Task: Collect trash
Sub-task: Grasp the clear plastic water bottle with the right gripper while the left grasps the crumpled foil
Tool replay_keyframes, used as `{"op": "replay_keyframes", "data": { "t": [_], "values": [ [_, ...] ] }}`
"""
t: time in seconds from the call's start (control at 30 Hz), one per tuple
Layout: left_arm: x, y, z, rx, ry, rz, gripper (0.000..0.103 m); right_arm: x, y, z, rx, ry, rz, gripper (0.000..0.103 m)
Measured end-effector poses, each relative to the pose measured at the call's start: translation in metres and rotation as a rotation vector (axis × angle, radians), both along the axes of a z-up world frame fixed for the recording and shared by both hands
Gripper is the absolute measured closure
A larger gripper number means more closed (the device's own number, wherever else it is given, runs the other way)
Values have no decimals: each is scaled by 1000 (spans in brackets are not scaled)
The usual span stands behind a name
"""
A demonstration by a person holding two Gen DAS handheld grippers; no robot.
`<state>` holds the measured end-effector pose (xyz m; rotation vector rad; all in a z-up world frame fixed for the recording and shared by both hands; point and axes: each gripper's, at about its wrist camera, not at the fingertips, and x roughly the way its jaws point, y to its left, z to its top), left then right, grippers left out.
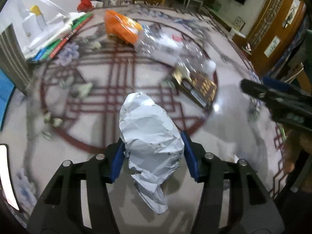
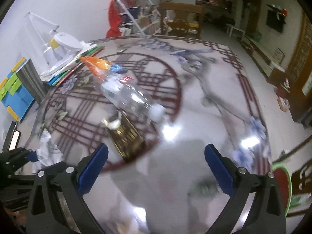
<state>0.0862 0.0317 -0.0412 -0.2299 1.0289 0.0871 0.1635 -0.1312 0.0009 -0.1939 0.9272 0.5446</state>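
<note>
The task is at its beginning, as I judge it. The left tool (image 1: 154, 156) has a crumpled white paper ball (image 1: 150, 134) between its blue pads, which touch its sides, so it grasps this first piece. The right tool (image 2: 156, 167) is released and empty, above the glossy worktop (image 2: 204, 117). Still lying there are a clear plastic bottle (image 2: 128, 99), an orange snack bag (image 2: 97, 66) and a dark golden box (image 2: 126, 138). No bin is visible.
</note>
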Motion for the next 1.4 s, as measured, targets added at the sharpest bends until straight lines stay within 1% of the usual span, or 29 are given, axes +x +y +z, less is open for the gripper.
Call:
{"op": "replay_keyframes", "data": {
  "t": [0.2, 0.33, 0.43, 0.57, 0.7, 0.8, 0.9, 0.97, 1.0, 1.07, 1.13, 1.2, 1.3, 1.4],
  "values": [
    [17, 33, 19, 63, 3, -13, 51, 23, 55, 1, -27, -33, 99, 7],
    [33, 65, 30, 107, 5, 4, 51, 41, 86, -12, -51, -21, 148, 7],
    [42, 80, 39, 143, -3, -2, 51, 53, 103, -24, -75, -15, 172, 7],
    [50, 90, 39, 120, -17, 5, 51, 68, 120, -38, -125, -25, 192, 7],
    [55, 92, 25, 95, 0, 7, 51, 80, 133, -48, -185, -49, 212, 7],
    [60, 93, 23, 83, -3, 14, 51, 87, 137, -51, -195, -43, 215, 7],
    [62, 94, 23, 72, -9, 18, 51, 90, 141, -56, -227, -42, 221, 13],
    [61, 94, 23, 62, -9, 15, 51, 91, 142, -60, -236, -27, 233, 24],
    [61, 93, 22, 58, -7, 14, 51, 91, 143, -63, -247, -21, 239, 27],
    [62, 92, 21, 54, -3, 11, 51, 90, 141, -62, -256, -35, 238, 38],
    [61, 89, 19, 41, 1, 5, 51, 90, 137, -60, -254, -32, 227, 43],
    [61, 85, 20, 25, -3, -5, 51, 89, 133, -54, -247, -36, 216, 43],
    [59, 76, 24, 22, -20, -25, 51, 84, 123, -43, -249, -54, 207, 43],
    [56, 67, 27, 18, -32, -43, 51, 77, 110, -26, -245, -76, 191, 44]
  ]
}}
